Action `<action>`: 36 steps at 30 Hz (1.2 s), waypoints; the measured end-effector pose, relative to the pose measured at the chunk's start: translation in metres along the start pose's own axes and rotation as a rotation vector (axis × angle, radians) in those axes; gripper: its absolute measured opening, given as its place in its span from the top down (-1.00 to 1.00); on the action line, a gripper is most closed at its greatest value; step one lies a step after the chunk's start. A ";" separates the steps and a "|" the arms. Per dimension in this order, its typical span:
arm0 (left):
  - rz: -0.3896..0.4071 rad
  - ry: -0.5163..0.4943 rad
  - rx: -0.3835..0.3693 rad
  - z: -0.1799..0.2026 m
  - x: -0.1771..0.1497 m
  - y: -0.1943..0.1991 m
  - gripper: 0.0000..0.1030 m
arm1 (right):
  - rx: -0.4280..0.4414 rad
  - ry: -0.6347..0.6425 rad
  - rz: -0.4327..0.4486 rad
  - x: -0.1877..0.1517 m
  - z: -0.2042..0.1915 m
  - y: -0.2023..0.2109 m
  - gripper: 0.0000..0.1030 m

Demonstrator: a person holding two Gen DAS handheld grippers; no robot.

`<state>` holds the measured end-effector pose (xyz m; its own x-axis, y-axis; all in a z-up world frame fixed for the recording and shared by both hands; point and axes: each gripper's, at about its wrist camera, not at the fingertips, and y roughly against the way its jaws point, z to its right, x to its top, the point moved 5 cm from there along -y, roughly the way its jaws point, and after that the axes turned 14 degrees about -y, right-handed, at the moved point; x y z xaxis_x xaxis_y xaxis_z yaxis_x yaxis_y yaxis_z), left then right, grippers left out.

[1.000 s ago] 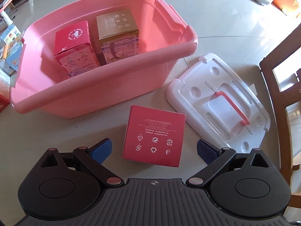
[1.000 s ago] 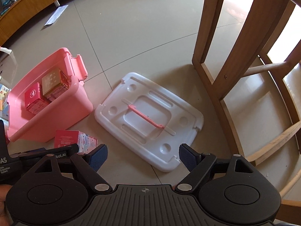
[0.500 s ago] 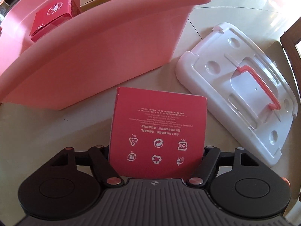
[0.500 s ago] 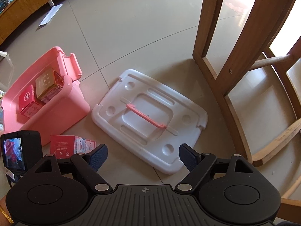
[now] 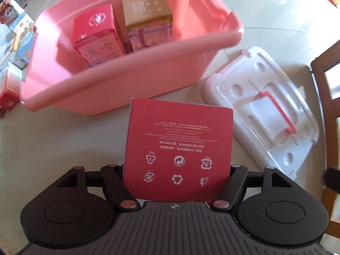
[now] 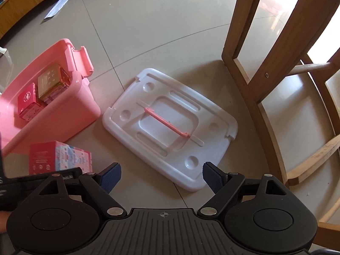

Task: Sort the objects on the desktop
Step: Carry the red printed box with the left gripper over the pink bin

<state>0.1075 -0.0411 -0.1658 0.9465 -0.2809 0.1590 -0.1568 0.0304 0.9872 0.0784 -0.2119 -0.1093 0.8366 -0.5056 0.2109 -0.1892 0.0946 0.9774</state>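
Note:
My left gripper (image 5: 176,170) is shut on a red box (image 5: 178,148) with white recycling marks, holding it by its sides in front of the pink bin (image 5: 119,93). The box also shows in the right wrist view (image 6: 57,157), lifted off the floor. Inside the bin stand a red-pink box (image 5: 95,36) and a gold-topped box (image 5: 146,21). My right gripper (image 6: 161,176) is open and empty, above the near corner of the white lid (image 6: 170,125) with a pink handle.
The white lid (image 5: 261,114) lies flat right of the bin. A wooden chair (image 6: 276,68) stands at the right. Several small boxes (image 5: 12,78) lie left of the bin. All rests on a tiled floor.
My left gripper closed on the red box and has lifted it, so the bin's inside shows again. The right gripper has stayed open and drifted slightly.

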 end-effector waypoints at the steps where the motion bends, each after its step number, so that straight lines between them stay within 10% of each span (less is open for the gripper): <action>1: 0.007 -0.003 -0.002 0.000 0.000 0.009 -0.40 | -0.007 0.008 -0.007 -0.003 0.000 -0.002 -0.58; 17: 0.163 0.188 -0.018 -0.072 0.053 0.124 -0.40 | -0.035 0.087 -0.078 -0.044 -0.010 -0.022 -0.59; 36: -0.043 0.381 -0.048 -0.131 0.099 0.019 -0.40 | -0.114 0.114 -0.071 -0.034 -0.006 -0.045 -0.60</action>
<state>0.2350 0.0574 -0.1291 0.9904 0.0930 0.1025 -0.1095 0.0736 0.9913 0.0612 -0.1939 -0.1599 0.9001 -0.4143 0.1351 -0.0731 0.1620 0.9841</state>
